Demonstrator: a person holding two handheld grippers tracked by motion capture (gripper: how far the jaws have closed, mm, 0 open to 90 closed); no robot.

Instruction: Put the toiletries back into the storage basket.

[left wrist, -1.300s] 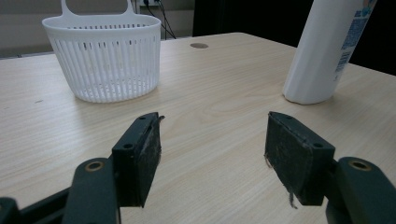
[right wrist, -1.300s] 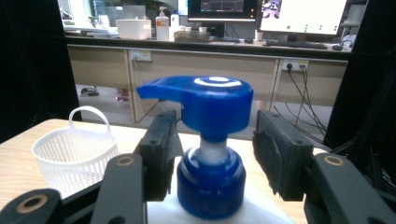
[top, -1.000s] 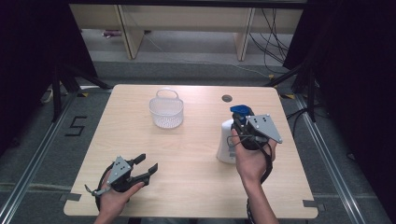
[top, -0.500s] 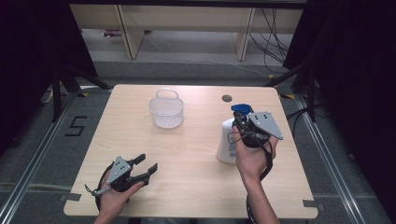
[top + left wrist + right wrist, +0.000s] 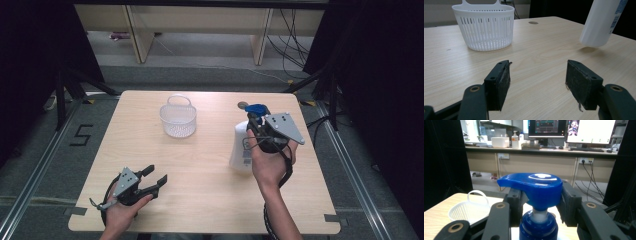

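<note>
The right gripper point(image 5: 256, 121) clamps the blue pump point(image 5: 534, 186) of the white bottle point(image 5: 241, 147) at the table's point(image 5: 210, 200) three o'clock; hand and gripper hide much of the bottle. The left gripper point(image 5: 154, 177) rests open and empty at seven o'clock, with the basket point(image 5: 178, 119) at twelve.

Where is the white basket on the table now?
In the high view, the white basket stands upright on the far half of the table, left of the pump bottle that the right tongs hold.
</note>
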